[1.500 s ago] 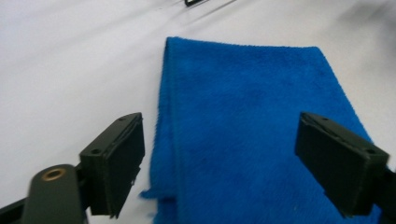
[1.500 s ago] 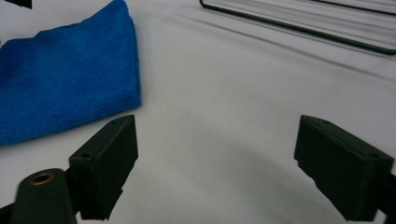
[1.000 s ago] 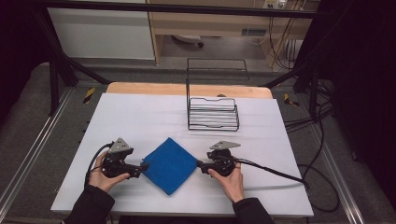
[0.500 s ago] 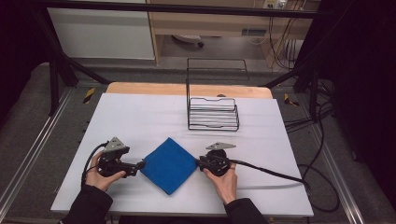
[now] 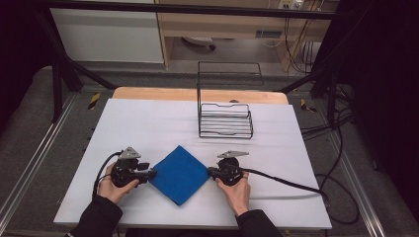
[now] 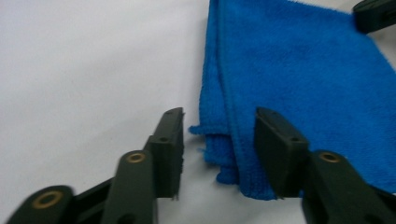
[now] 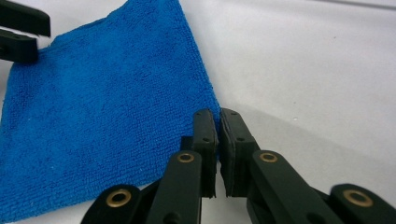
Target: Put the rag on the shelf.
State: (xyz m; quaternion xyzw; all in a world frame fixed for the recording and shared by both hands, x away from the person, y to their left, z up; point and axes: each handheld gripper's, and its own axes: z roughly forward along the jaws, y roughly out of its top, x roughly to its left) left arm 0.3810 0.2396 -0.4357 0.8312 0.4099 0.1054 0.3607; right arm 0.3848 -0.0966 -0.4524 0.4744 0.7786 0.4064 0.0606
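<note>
Your left gripper (image 6: 219, 149) is holding its fingers apart around the blue microfiber cloth's (image 5: 179, 174) corner near the surface's (image 5: 148, 123) front edge, while your right gripper (image 7: 218, 140) is pinching the opposite corner.

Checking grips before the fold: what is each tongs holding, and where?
The right tongs are shut on the blue cloth at its right corner. The left tongs are open around the opposite corner, holding nothing.
</note>
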